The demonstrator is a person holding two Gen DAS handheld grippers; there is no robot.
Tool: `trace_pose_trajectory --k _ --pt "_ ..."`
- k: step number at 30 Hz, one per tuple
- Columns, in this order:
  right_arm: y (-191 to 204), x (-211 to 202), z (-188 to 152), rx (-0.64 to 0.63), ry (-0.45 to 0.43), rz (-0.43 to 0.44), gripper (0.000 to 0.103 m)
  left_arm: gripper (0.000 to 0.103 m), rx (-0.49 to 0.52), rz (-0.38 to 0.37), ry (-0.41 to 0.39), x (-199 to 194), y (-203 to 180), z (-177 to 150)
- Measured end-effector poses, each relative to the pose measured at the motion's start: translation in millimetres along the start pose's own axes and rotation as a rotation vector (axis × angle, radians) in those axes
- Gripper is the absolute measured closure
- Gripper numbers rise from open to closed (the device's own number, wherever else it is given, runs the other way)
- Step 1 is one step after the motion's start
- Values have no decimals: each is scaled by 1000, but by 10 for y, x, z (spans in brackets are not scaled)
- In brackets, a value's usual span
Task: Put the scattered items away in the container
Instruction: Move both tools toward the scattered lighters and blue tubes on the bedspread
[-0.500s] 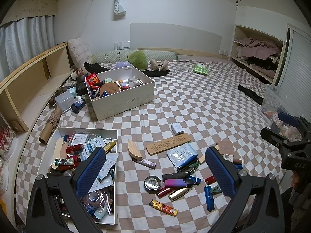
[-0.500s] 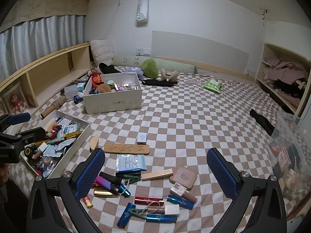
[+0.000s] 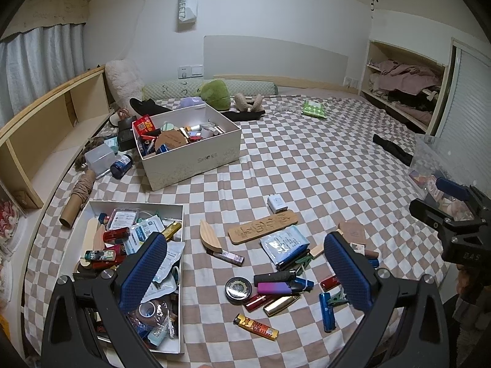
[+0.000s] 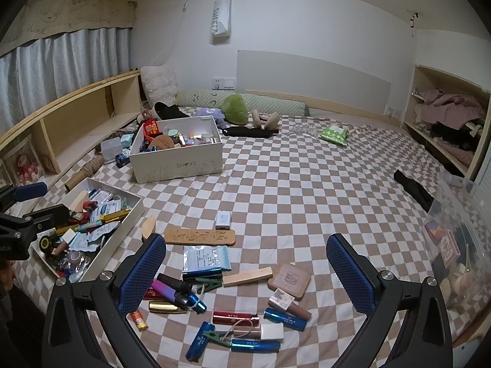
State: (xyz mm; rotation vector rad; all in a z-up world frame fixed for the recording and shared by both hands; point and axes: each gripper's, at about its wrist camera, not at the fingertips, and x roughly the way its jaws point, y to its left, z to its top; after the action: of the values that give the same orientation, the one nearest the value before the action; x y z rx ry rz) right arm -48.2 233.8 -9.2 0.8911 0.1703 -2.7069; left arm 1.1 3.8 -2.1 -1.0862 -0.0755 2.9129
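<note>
- Bedroom scene: checkered bedspread [image 3: 307, 159] carries all items; compared with 0.5 s earlier, no item has shifted, so no progress is recorded in this interval.
- White shoe box [image 3: 190, 153], far side, already part-filled.
- Shallow tray [image 3: 135, 207], left, also crowded with items.
- Scattered items near the front edge: carved wooden plaque [image 3: 263, 226], blue foil packet [image 4: 206, 258], purple lighter [image 3: 274, 288], about 15 more.
- Left gripper [image 3: 245, 279]: released, jaws wide, empty, above the pile.
- Right gripper [image 4: 245, 276]: released, empty.
- Obstruction: items overlap closely; single picks look awkward.
</note>
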Motion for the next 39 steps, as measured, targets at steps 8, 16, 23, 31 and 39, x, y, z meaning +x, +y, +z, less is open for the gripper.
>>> trace_pose_trajectory --k 8,16,23,31,39 --pt "-46 -65 10 10 -17 50 0 0 -16 2 9 -70 43 42" --pt "-124 -168 23 28 -57 76 0 0 30 5 6 -119 -88 37" --pt "-257 -166 -11 56 -63 72 0 0 86 13 32 -22 -132 61" --pt "-426 -136 6 110 -65 59 0 0 180 -75 85 187 -243 23" --pt "-545 27 -6 164 -4 112 0 0 283 -106 235 604 -306 -183"
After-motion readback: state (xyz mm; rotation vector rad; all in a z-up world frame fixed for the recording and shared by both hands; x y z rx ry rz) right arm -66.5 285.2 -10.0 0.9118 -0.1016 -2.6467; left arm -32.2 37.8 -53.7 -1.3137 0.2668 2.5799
